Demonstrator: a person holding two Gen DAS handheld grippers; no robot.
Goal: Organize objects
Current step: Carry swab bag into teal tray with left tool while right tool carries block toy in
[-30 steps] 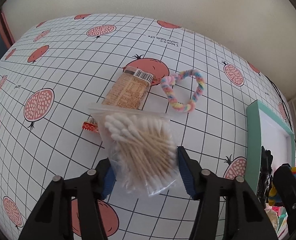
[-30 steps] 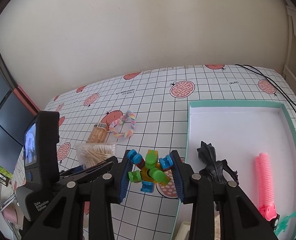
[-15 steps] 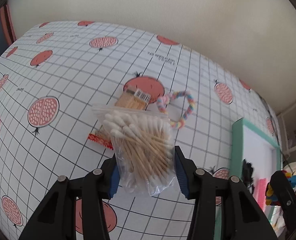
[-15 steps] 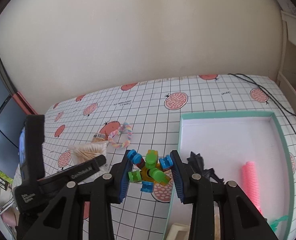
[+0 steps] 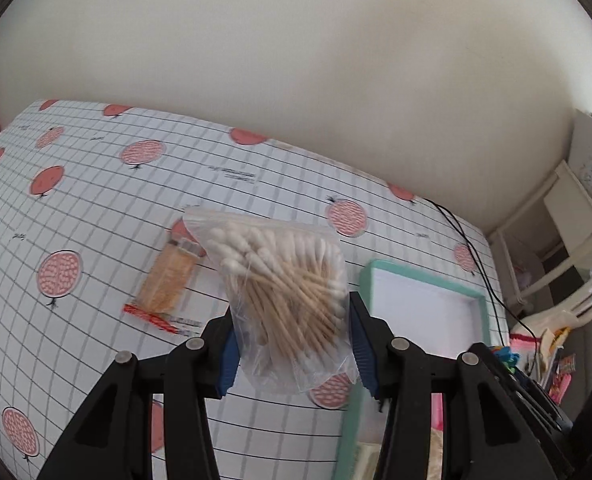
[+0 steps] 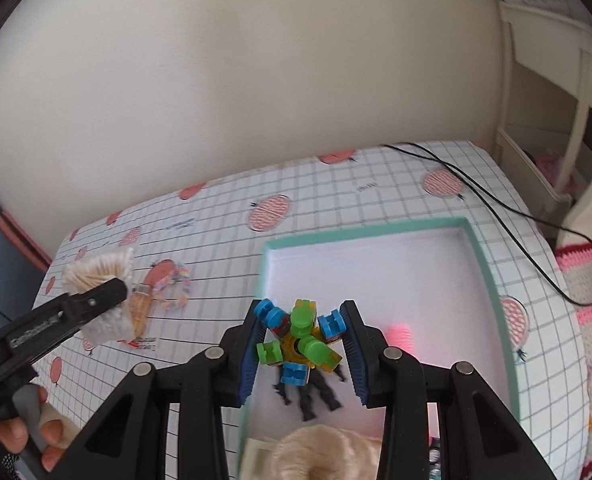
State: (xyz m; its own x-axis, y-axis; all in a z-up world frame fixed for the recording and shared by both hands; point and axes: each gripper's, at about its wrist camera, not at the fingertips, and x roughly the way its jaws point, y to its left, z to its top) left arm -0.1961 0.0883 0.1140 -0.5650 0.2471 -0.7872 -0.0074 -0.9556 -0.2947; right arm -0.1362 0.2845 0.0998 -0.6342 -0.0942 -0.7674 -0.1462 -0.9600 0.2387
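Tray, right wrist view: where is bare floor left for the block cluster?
The tray floor is bare across its far half, from the far rim down to the pink roller. The near end is crowded: black figure and a blond hairpiece. The right gripper holds the block cluster over that crowded end.

Pastel loop (image 6: 175,288) blurred; black figure (image 6: 316,394) partly hidden beneath block toy (image 6: 298,340)
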